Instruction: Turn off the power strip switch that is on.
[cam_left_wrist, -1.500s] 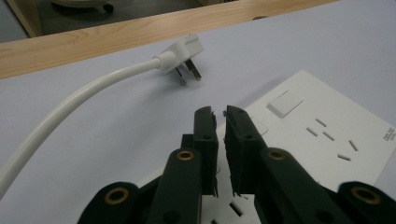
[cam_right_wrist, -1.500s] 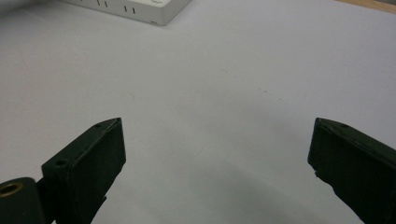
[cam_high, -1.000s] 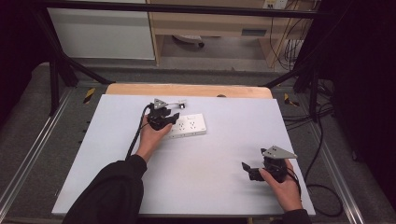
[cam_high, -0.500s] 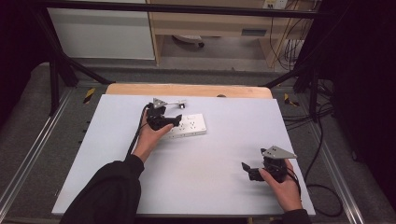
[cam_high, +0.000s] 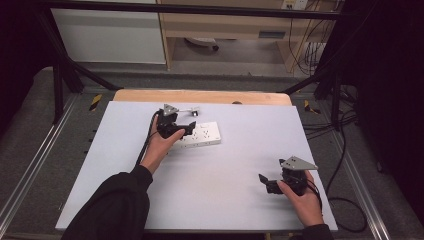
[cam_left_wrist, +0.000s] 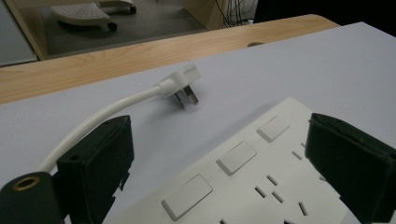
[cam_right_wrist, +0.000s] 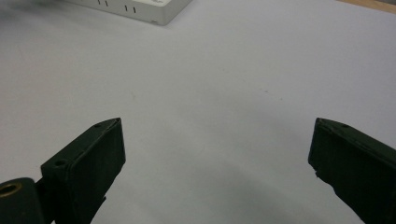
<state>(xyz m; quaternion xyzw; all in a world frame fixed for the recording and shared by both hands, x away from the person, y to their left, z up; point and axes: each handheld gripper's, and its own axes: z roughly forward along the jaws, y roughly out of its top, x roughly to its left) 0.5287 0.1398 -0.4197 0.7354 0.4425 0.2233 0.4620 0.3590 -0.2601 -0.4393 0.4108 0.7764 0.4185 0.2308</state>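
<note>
Two grippers are on the table. The left gripper (cam_high: 187, 128) hangs over the left end of one white power strip (cam_high: 202, 135), jaws spread wide with nothing between them. In the left gripper view the strip (cam_left_wrist: 261, 182) lies under and between the two black jaws. Three flat buttons sit in a row along its near edge, with socket slots beside them. One white cord (cam_left_wrist: 100, 119) curves from behind the left-hand jaw to one plug (cam_left_wrist: 184, 84), which lies on its side on the mat near the strip, two prongs showing. The strip lies on the far half of the pale mat (cam_high: 240, 165), a wooden edge (cam_high: 200, 96) behind it. The right gripper (cam_high: 265, 181) rests low at the mat's near right, well apart from the strip, jaws also wide and holding nothing; its view catches one corner of the strip (cam_right_wrist: 154, 11) at the top
</note>
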